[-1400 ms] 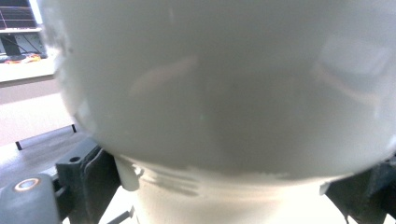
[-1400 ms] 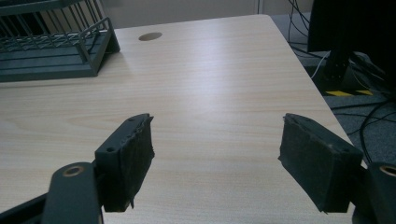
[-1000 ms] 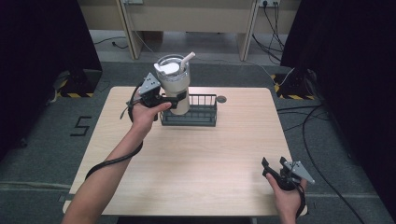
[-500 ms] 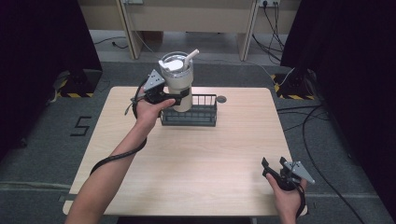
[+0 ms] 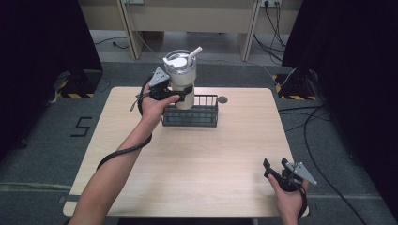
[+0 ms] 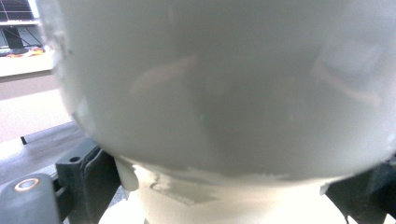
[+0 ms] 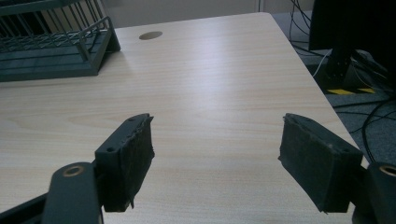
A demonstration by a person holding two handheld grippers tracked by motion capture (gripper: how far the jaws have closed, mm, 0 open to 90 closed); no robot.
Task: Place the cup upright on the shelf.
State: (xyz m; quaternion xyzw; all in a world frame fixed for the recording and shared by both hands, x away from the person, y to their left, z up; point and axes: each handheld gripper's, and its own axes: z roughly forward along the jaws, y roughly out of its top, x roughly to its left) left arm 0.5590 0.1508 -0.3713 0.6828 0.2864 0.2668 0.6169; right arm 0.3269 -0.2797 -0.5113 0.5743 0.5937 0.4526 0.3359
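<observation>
Table (image 5: 187,159) far edge: tumbler (image 5: 181,79), upright, is pinched at mid-body by left gripper (image 5: 174,96) directly above wire rack (image 5: 190,115); right gripper (image 5: 277,169) is held idle, jaws spread, near corner.

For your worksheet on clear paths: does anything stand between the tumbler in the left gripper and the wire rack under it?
Nothing visible does. The left gripper holds the tumbler over the left part of the wire rack, where no other thing shows.
</observation>
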